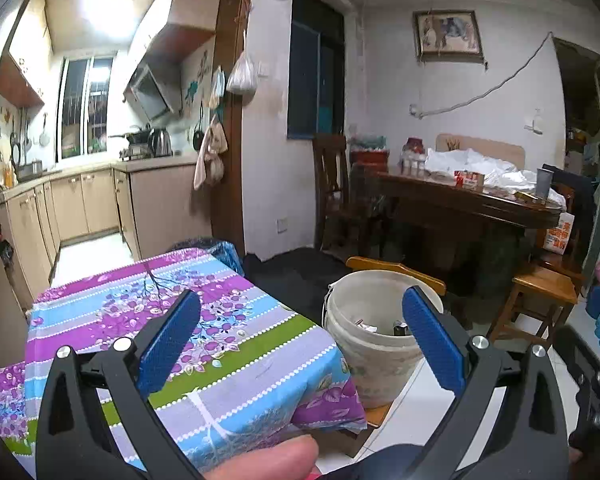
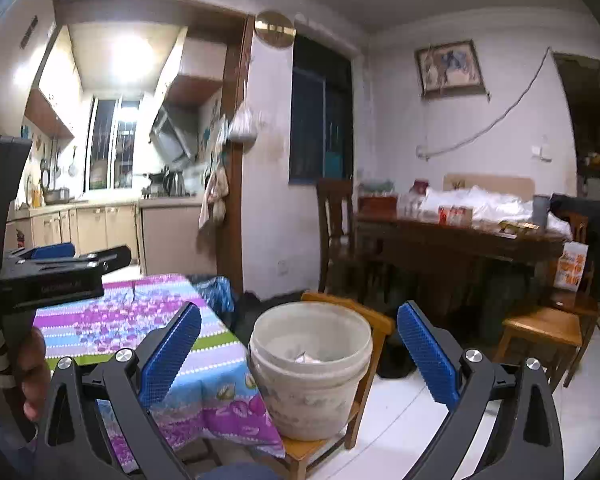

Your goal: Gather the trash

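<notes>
We hold both claws up in the air, and each one is spread wide with nothing between its blue pads. The left gripper (image 1: 300, 332) frames the table corner and the bucket; the right gripper (image 2: 298, 344) frames the bucket more squarely.

Much stays hidden from us. The bucket's (image 2: 312, 396) contents are hard to read: in the left wrist view we see a few pale crumpled scraps (image 1: 366, 326) and a small dark piece low inside it, partly covered by the left claw's right pad (image 1: 432, 340); in the right wrist view only one pale scrap (image 2: 306, 357) shows above the rim, and it is blurred. We cannot tell what any of these pieces are, nor which way they lie.

The bucket stands upright, mouth up, on a low wooden stool (image 2: 324, 450), just beside the corner of the table with the flowered cloth (image 1: 172, 320). The stool's front and legs are cut off by the frame. In the right wrist view the left gripper's black body (image 2: 56, 272) juts in from the left, its tips only partly seen.
</notes>
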`<state>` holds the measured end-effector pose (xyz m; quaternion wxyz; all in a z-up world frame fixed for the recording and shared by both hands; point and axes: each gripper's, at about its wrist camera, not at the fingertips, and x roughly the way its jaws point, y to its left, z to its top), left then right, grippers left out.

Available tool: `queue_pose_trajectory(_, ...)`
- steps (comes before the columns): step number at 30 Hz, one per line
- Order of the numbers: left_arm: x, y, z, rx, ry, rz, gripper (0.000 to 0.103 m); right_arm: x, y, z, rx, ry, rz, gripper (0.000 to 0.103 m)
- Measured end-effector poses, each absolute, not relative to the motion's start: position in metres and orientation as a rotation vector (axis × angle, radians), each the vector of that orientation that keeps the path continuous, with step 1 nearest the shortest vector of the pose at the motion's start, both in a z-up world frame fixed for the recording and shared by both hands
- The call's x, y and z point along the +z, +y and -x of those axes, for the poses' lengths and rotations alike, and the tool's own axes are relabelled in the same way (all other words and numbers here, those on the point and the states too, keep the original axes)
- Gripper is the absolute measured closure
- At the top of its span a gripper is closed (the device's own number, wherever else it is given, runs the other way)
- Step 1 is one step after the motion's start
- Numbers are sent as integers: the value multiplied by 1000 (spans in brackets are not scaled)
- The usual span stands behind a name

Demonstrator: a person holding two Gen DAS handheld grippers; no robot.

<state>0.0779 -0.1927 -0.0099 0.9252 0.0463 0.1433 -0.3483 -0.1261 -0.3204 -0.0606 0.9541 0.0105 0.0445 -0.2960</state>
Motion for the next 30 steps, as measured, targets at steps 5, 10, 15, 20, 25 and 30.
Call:
queue_pose_trajectory(5, -16, -179, -53, -750, 275, -73, 6, -59, -310, 151, -574, 60, -59, 5)
queue_pose_trajectory(10, -22, -174, -34, -765, 262, -89, 6, -54, -309, 170, -593, 43, -69, 5)
queue_pose_trajectory(15, -21, -168, -25, -757, 244, -60, 6, -51, -304, 188, -615, 11, -46, 5)
queue_pose_trajectory(20, -22, -166, -14, -766, 227, -61, 6, -52, -298, 203, -628, -22, -42, 5)
queue_pose_trajectory(25, -20, -163, -2, -761, 188, -54, 6, -51, -299, 208, -625, -34, -49, 5)
queue_pose_trajectory(30, -19, -161, 2, -756, 173, -51, 6, -52, -302, 211, -622, -39, -52, 5)
